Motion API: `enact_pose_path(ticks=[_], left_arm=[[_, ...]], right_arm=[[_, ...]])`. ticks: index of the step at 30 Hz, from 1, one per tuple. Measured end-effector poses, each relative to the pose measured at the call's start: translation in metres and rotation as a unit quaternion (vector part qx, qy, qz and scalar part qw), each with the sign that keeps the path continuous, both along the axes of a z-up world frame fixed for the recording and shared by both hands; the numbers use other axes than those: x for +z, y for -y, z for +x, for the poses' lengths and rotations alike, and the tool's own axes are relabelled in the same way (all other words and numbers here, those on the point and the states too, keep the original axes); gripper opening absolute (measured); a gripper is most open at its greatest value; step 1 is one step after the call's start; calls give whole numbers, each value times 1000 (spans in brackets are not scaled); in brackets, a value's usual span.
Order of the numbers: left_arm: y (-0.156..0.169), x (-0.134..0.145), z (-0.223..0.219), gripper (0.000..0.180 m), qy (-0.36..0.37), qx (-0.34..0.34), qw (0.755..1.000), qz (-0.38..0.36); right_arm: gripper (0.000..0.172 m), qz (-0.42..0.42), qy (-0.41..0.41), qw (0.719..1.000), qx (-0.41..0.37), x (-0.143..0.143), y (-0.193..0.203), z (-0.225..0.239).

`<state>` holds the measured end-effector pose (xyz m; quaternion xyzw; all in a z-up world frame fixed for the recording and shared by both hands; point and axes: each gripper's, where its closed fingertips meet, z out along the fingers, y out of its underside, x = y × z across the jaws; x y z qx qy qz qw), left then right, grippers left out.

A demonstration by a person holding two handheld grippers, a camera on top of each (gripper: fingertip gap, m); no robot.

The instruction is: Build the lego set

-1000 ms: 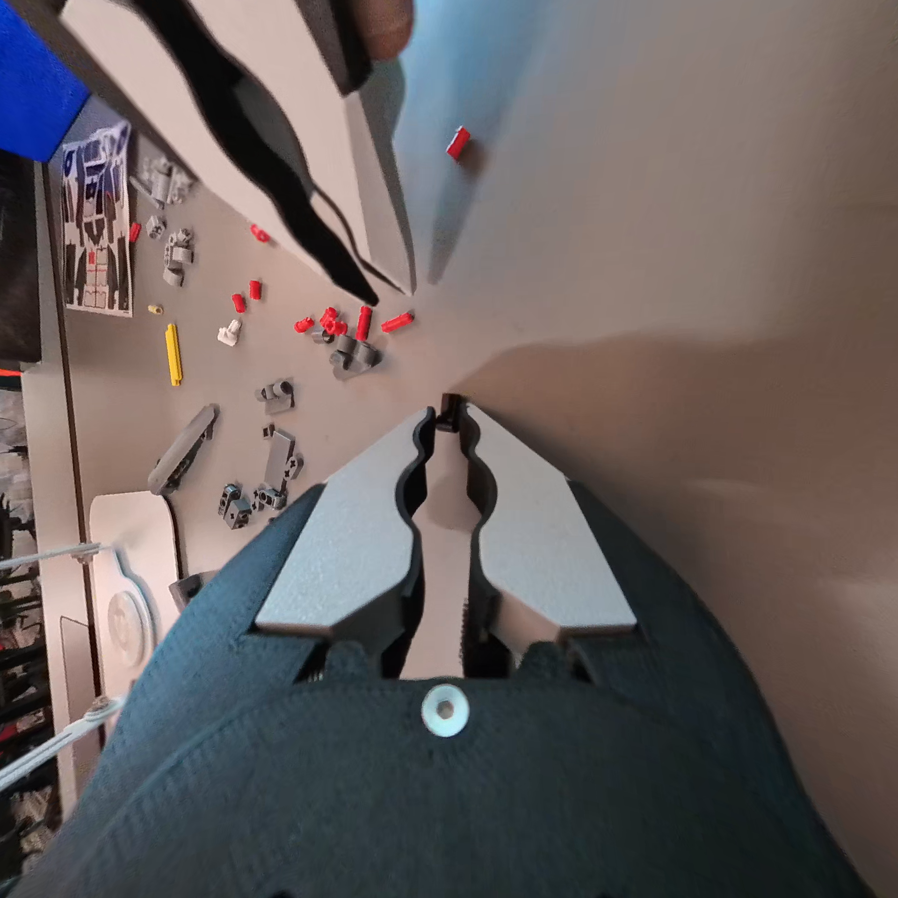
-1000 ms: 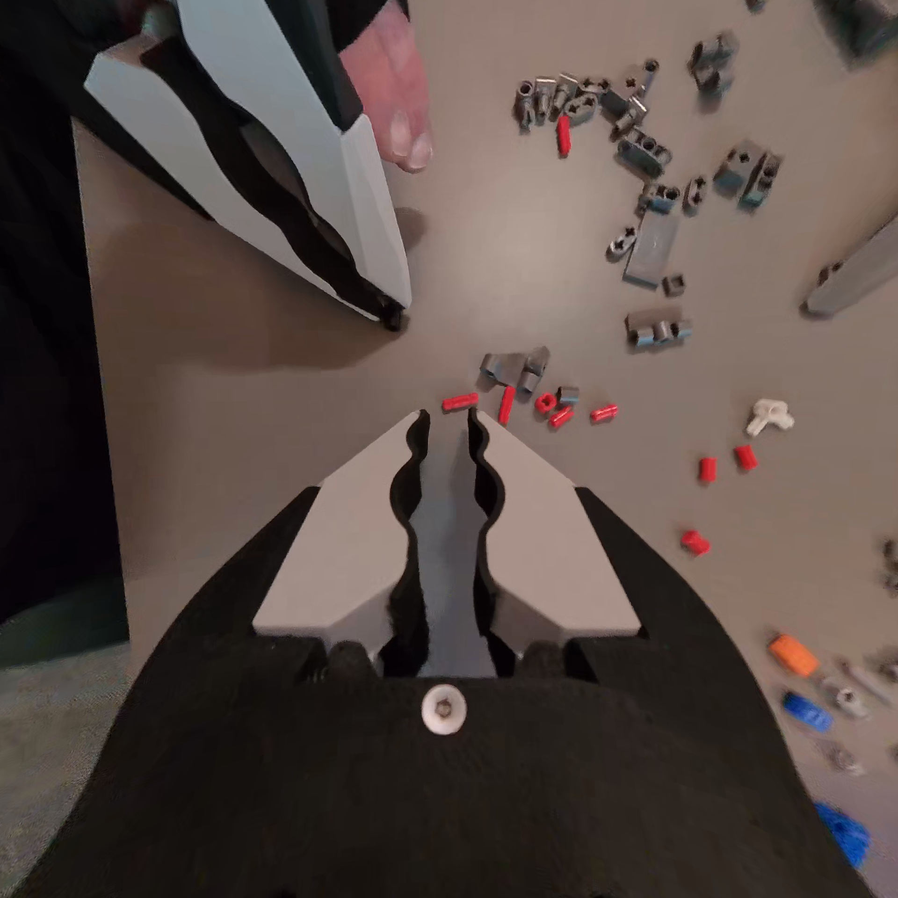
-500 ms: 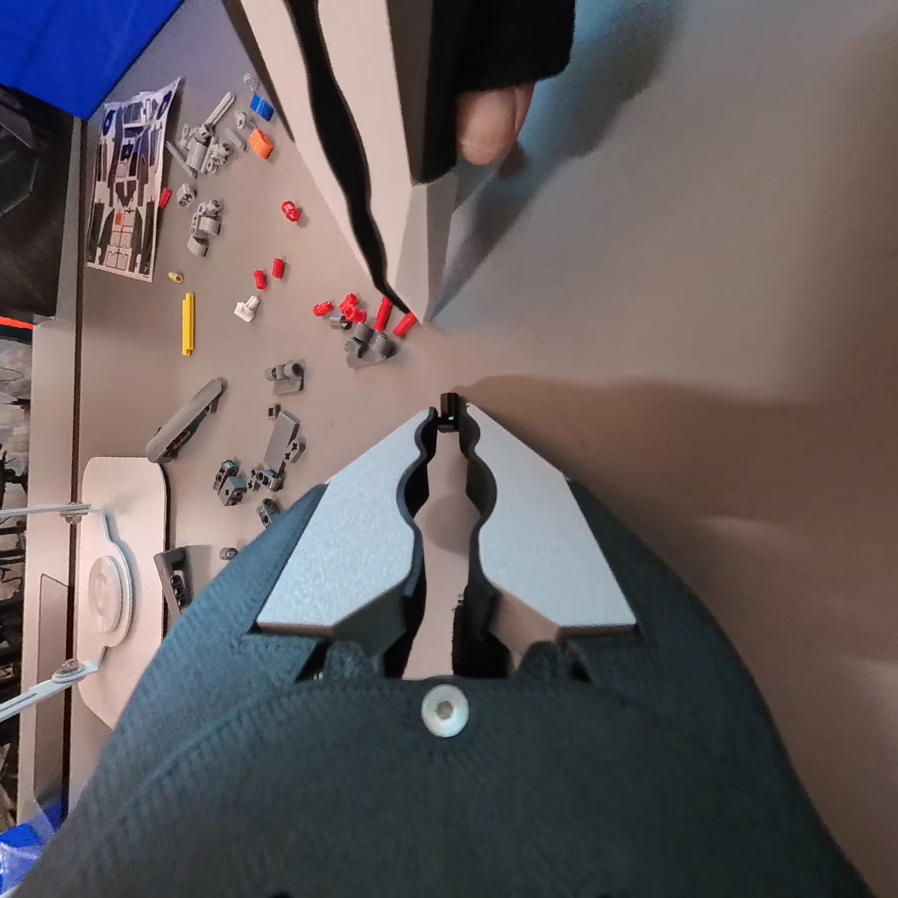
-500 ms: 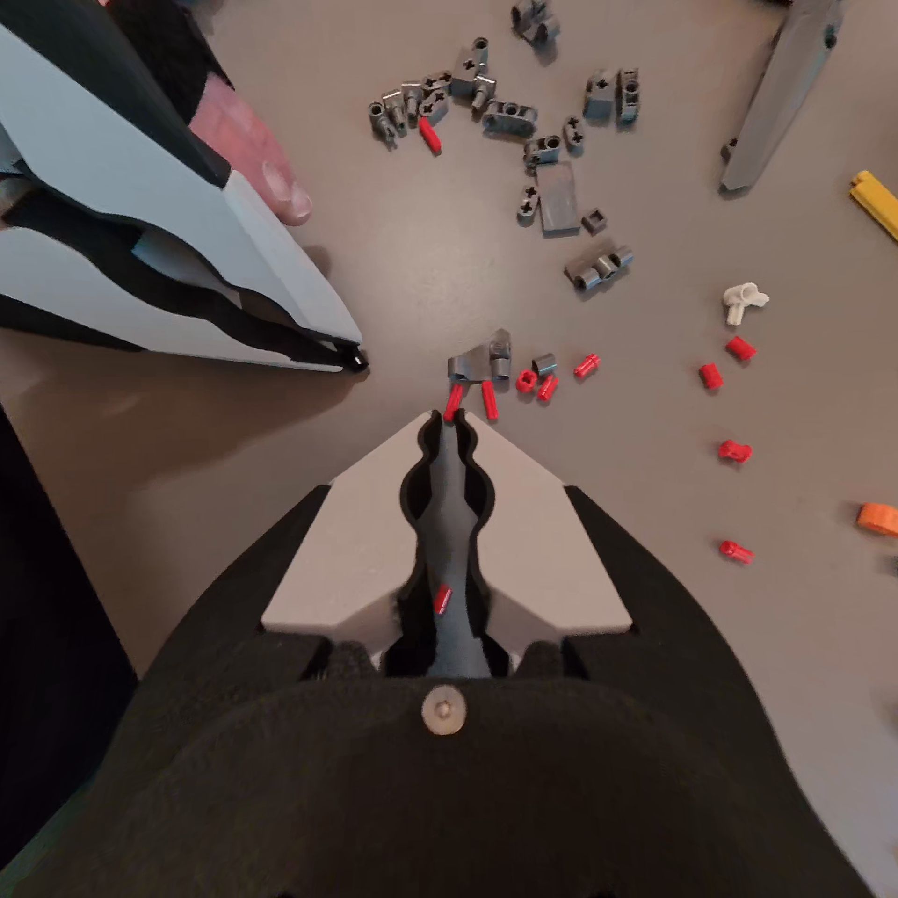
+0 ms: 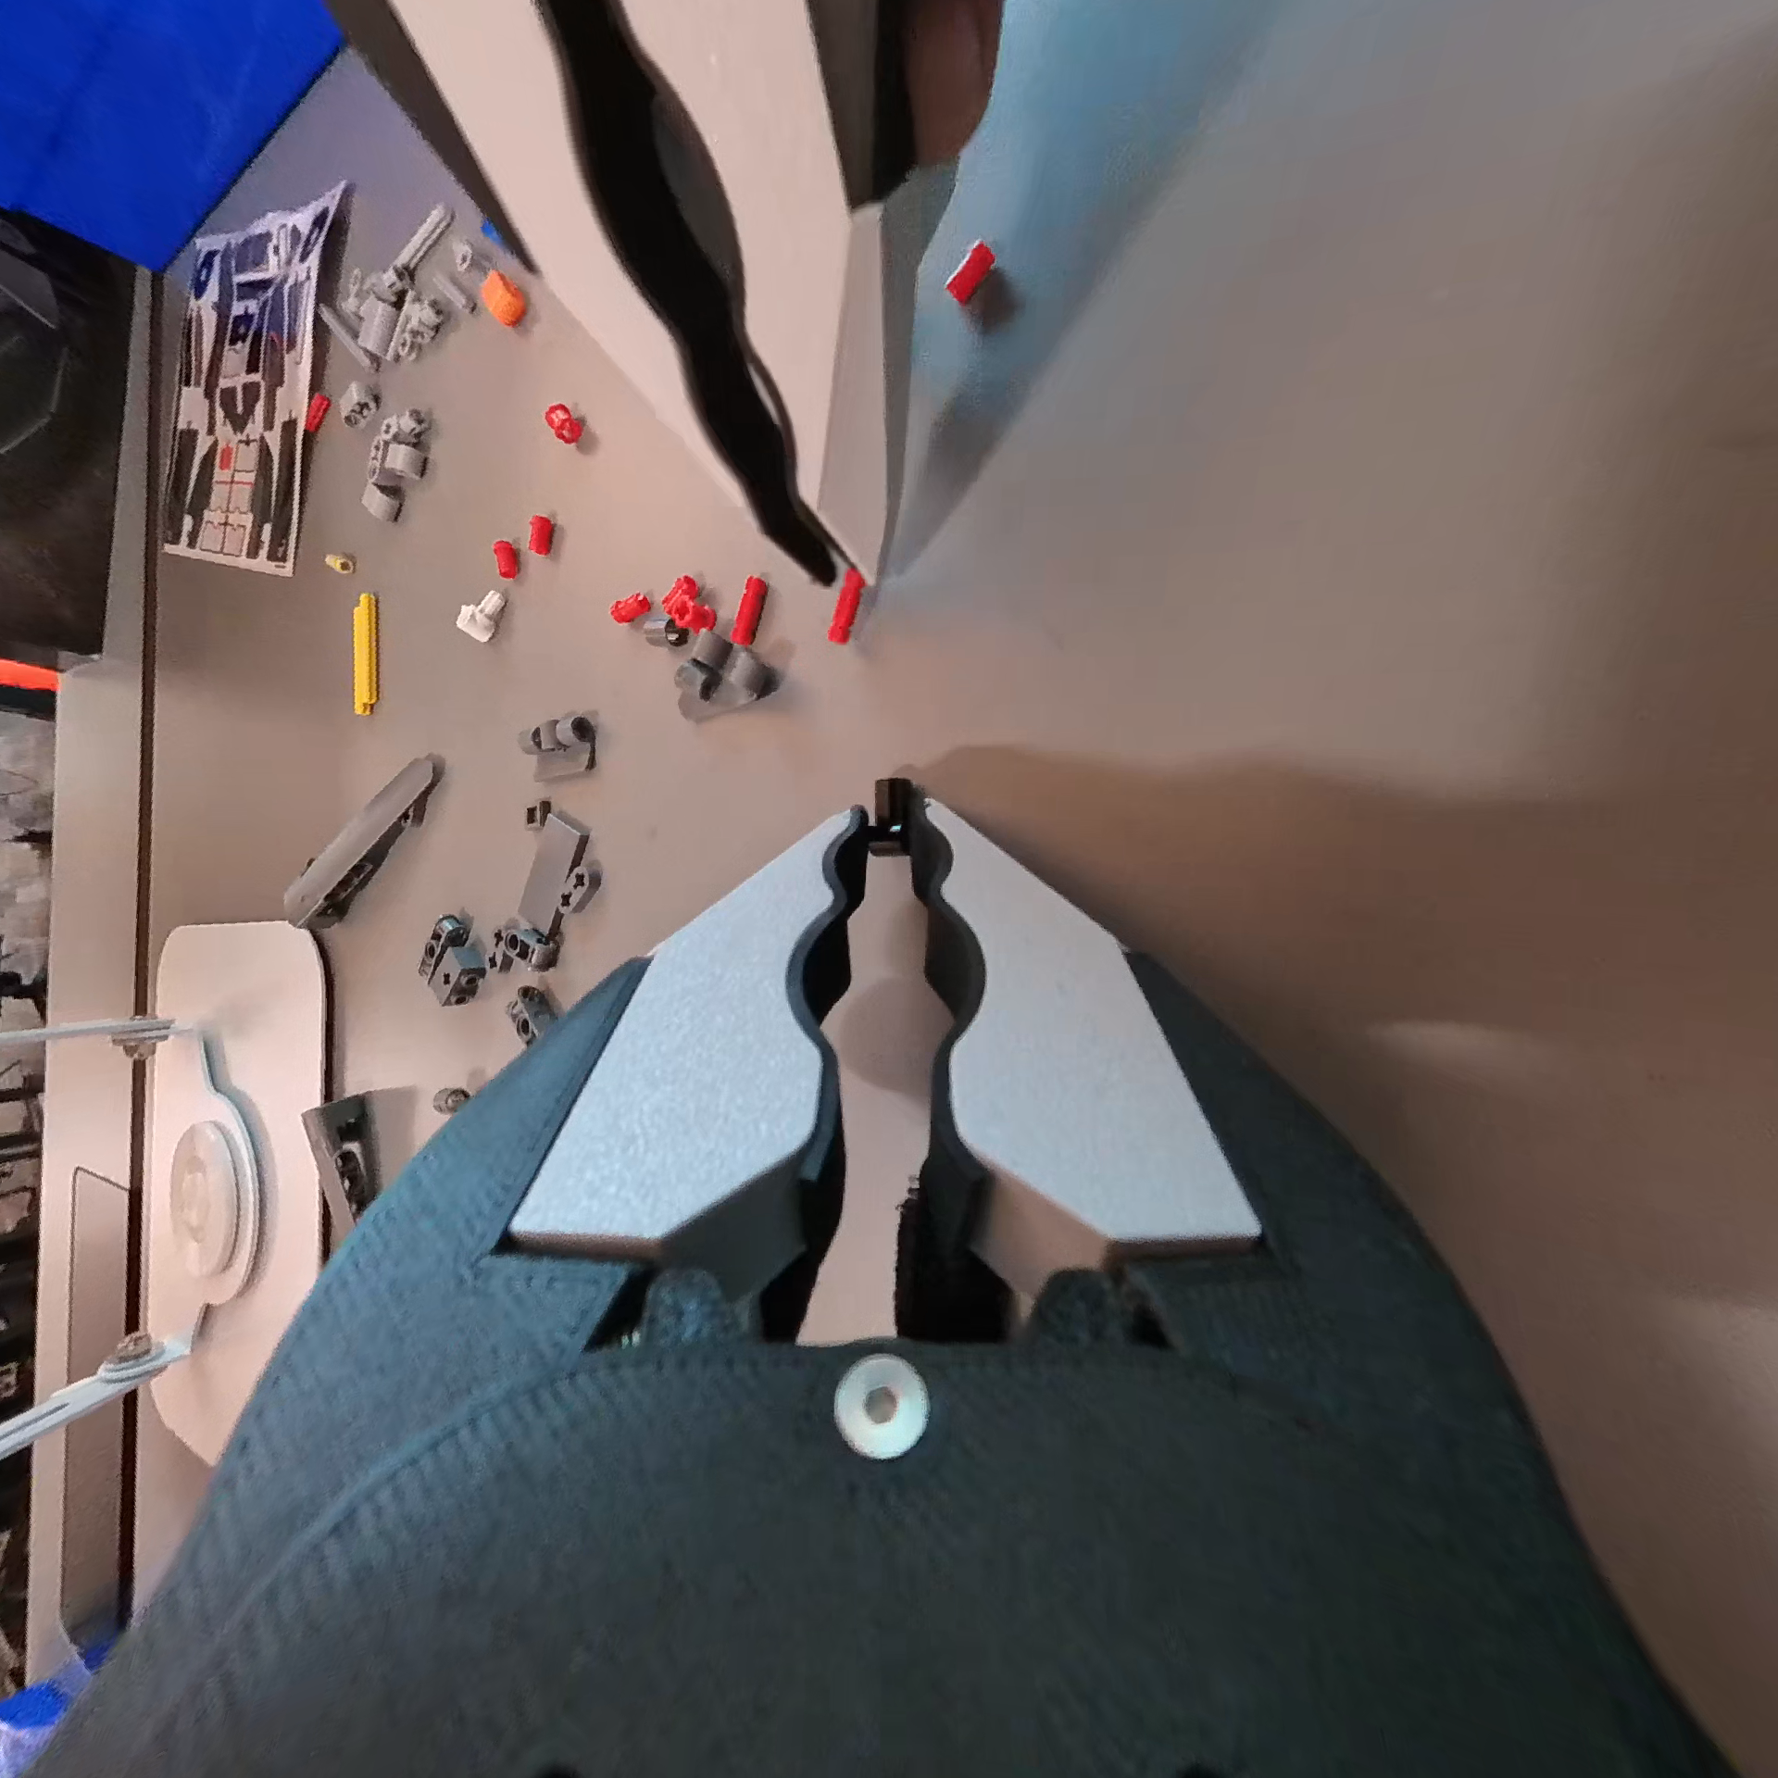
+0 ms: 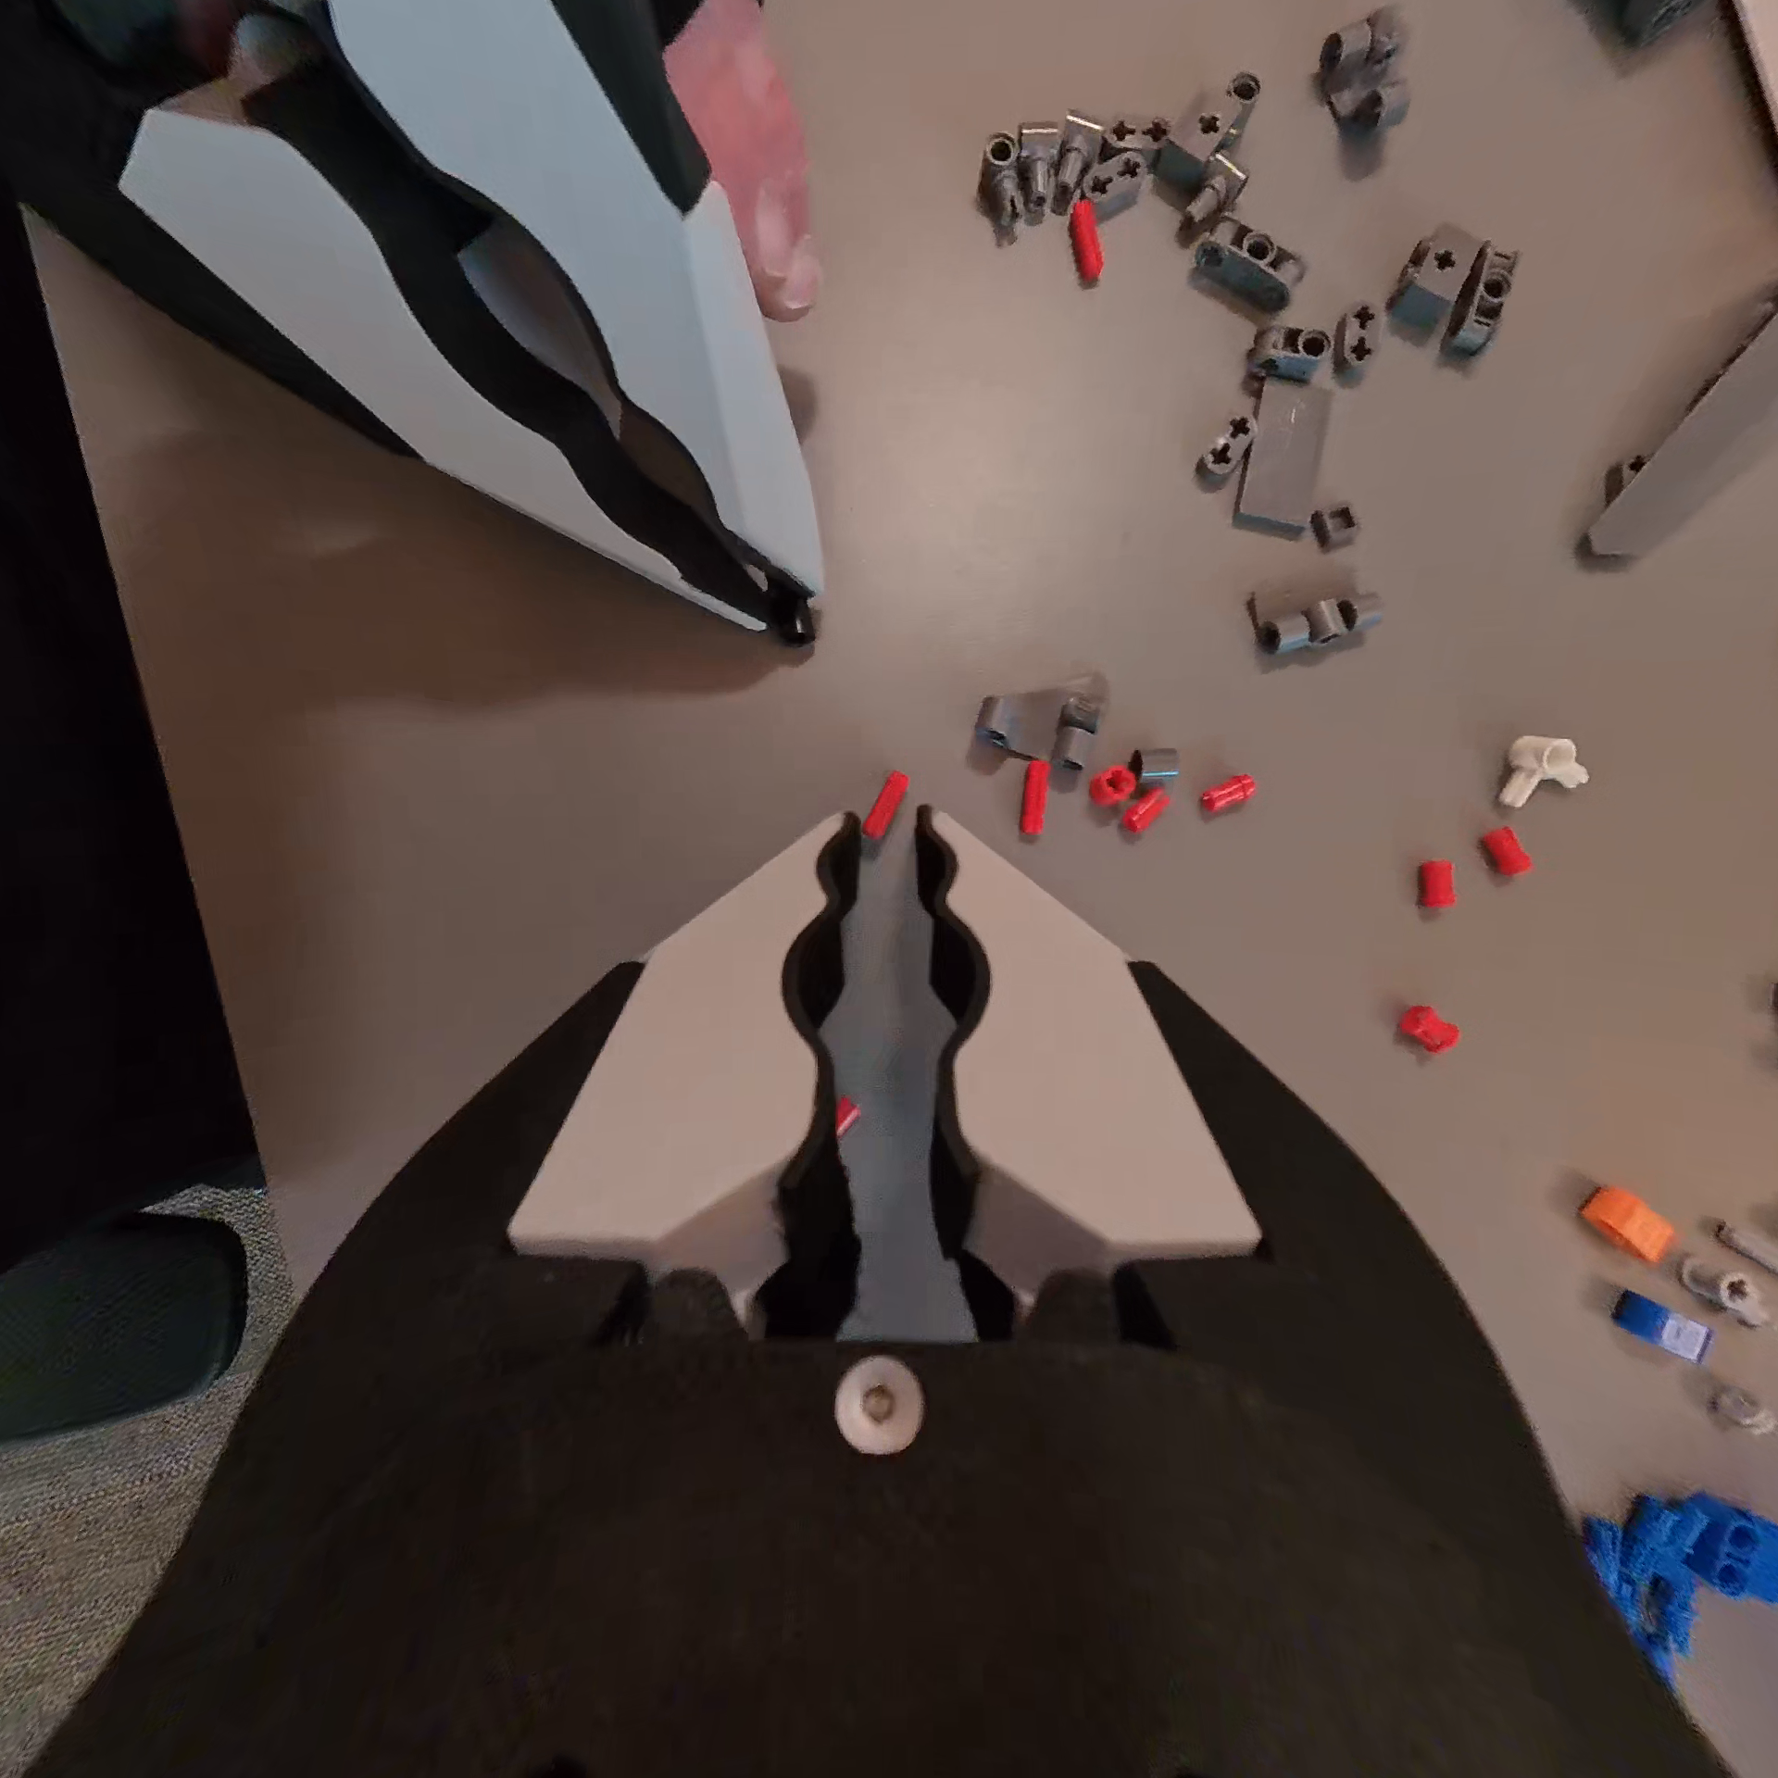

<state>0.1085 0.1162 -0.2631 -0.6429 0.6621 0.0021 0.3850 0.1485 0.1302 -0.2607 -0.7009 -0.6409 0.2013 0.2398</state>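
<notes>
Left jaws: left gripper [image 5: 890,829] clamped on a small black piece [image 5: 891,813]; both pads press its sides, and the piece sticks out past the tips. The right wrist view shows the same black piece [image 6: 795,623] at the tips of that gripper.
Right jaws: right gripper [image 6: 887,827] stands apart by a narrow gap, tips low over the table [image 6: 577,770]. A red pin [image 6: 883,804] lies on the table at the mouth of the gap, close to the left pad; contact with the pads cannot be told.
Near the right jaws: another red pin [image 6: 1033,795], a red bush [image 6: 1110,784], two short red pins and a grey connector [image 6: 1039,723] lie just to the right.
Farther right: loose red pegs [image 6: 1434,881], a white connector [image 6: 1539,768], an orange piece [image 6: 1626,1222], a blue piece [image 6: 1661,1324].
Far side: cluster of dark grey connectors [image 6: 1116,173], a flat grey plate [image 6: 1284,462], a long grey beam [image 6: 1693,443].
Left view edge: yellow axle [image 5: 364,654], sticker sheet [image 5: 245,404], white stand [image 5: 231,1106].
Hand: fingers [image 6: 770,192] show behind the left gripper.
</notes>
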Motion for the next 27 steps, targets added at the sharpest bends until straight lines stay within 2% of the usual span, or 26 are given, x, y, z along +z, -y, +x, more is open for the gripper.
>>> enact_pose_path(ticks=[1, 5, 9, 12, 18, 27], left_arm=[[0, 0, 0, 7, 0, -3, 1000, 1], [0, 0, 0, 7, 0, -4, 1000, -6], [0, 0, 1, 7, 0, -3, 1000, -10], [-1, -1, 1, 7, 0, -3, 1000, -10], [-3, 0, 3, 6, 3, 0, 1000, -5], [-4, -1, 5, 6, 9, 3, 1000, -6]], right_arm=[[15, 2, 1, 1000, 3, 1, 1, 0], [17, 2, 12, 1000, 0, -4, 0, -2], [3, -8, 3, 1000, -11, -5, 0, -4], [1, -4, -1, 1000, -8, -5, 1, -3], [0, 27, -21, 998, 44, -4, 5, -13], [0, 30, -46, 994, 99, -3, 9, -29]])
